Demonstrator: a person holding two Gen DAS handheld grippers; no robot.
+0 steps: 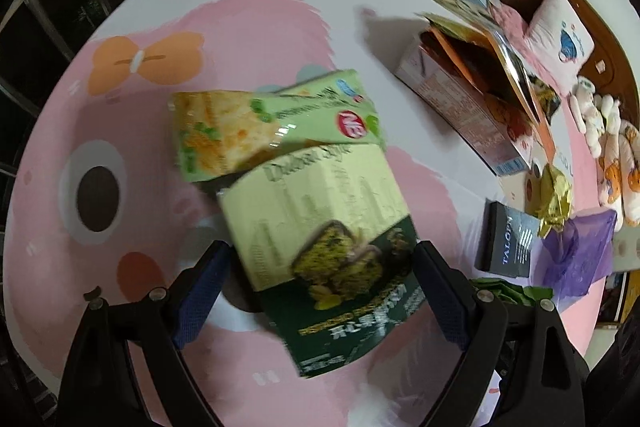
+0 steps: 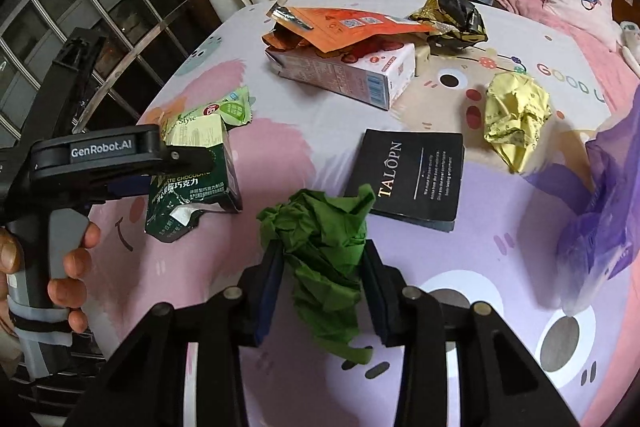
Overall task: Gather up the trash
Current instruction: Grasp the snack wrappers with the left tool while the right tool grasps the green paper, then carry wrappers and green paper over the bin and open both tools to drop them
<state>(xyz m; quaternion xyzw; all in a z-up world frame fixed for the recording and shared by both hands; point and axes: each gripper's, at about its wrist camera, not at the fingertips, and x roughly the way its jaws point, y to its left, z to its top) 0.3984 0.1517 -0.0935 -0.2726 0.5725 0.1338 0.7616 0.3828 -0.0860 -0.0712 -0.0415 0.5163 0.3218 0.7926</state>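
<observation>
you are mid-pickup: your right gripper (image 2: 322,267) is clenched on the crumpled green paper (image 2: 320,251) on the desk (image 2: 460,267), your left gripper (image 1: 320,291) released astride the green chocolate box (image 1: 320,227), so next clamp that box and lift both.

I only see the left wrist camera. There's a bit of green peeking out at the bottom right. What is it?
Observer: A crumpled green paper, with the right gripper clamped on it.
Operator: Who's holding my gripper?
Observer: A person's hand is wrapped around the left gripper's handle.
Operator: Is my chocolate box broken?
Observer: Yes, the chocolate box is torn open and crumpled at its near end.
</observation>
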